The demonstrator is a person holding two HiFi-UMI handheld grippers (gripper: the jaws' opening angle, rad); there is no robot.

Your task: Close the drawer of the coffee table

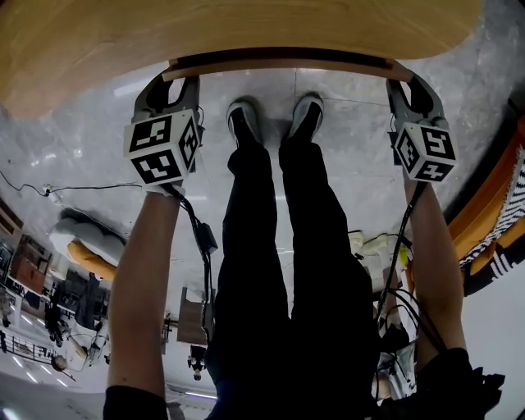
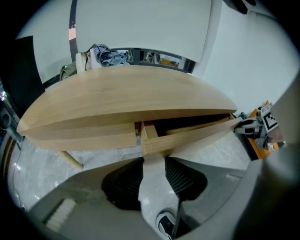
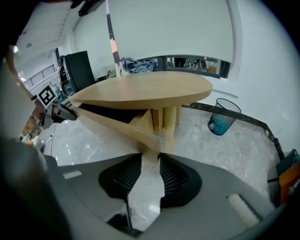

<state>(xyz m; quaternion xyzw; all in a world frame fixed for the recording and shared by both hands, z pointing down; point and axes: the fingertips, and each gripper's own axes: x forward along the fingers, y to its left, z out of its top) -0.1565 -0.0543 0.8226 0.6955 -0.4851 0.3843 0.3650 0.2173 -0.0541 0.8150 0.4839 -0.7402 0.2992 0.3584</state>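
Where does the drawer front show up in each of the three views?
Head view: drawer front, a thin strip across the top, below the dark gap.
Left gripper view: centre, slanting up to the right from the jaws.
Right gripper view: centre-left, slanting up to the left from the jaws.
Shared landmark: the oval tabletop directly above it.

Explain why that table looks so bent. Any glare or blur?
Head view: wide lens bows the tabletop; pale glare on the glossy floor. Left gripper view: dark corners, drawer front curved, the close-up left gripper looks soft. Right gripper view: same bowing, light streaks on the floor.
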